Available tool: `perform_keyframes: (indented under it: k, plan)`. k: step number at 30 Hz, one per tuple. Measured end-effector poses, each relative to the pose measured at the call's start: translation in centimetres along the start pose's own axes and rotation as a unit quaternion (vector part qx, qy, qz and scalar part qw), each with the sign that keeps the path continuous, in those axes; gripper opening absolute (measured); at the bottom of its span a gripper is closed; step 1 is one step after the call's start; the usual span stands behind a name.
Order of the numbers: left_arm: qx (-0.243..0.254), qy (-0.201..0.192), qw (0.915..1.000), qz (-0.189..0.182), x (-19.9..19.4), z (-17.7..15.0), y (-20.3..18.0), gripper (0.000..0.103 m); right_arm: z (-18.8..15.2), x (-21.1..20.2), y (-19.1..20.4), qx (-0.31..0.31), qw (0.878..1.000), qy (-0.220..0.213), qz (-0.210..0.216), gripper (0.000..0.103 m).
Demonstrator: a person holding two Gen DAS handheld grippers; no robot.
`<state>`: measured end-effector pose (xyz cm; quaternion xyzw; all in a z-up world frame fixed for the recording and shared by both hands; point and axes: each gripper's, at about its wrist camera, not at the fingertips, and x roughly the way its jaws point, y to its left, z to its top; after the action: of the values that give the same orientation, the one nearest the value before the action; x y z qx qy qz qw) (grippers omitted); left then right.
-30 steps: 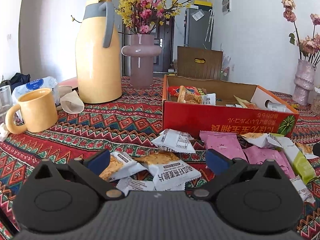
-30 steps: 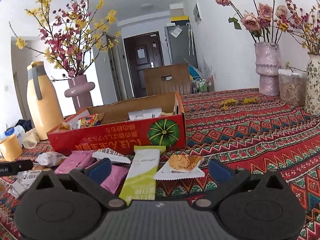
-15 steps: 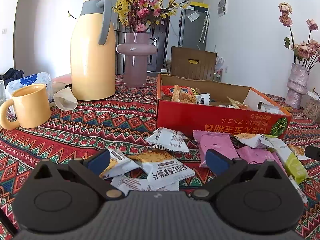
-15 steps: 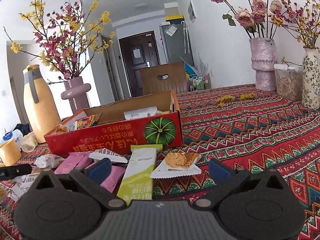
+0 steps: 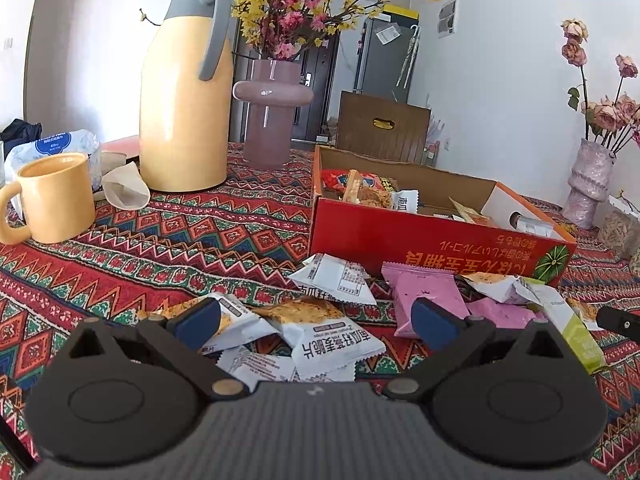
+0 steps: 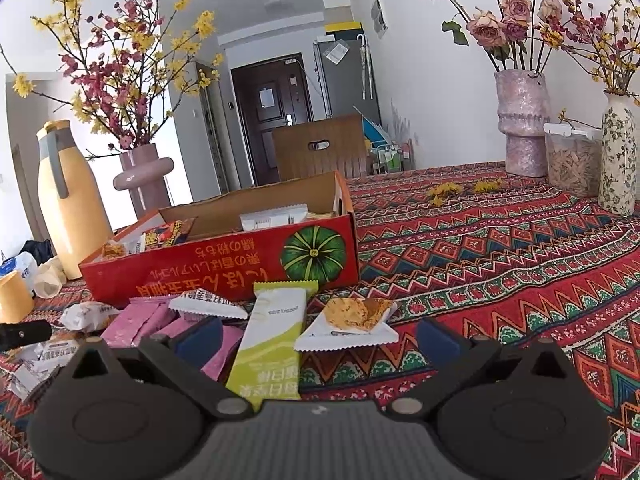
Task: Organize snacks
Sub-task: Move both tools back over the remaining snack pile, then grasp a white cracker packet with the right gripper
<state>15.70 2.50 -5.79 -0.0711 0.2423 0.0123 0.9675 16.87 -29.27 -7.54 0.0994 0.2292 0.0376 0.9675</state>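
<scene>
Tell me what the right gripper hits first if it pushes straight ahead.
Probably the white packet with the crispy snack picture, lying between the open right gripper's fingers beside the green bar packet; beyond it, the red box. Depth is uncertain.

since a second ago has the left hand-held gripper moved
Yes. The left hand-held gripper drifted left: the red cardboard box and yellow ceramic mug slid right.
</scene>
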Motion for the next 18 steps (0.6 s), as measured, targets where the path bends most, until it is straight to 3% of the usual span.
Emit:
perform_keyframes:
  k: [10,18]
  plan:
    - [-0.007,0.007,0.9999,-0.002,0.2,0.1,0.2,0.103,2.7,3.2,-1.4,-0.001,0.996,0.059,-0.066,0.102]
    - [-0.009,0.011,0.9999,-0.003,0.3,0.1,0.2,0.103,3.8,8.1,-2.7,0.022,0.989,0.13,-0.067,0.085]
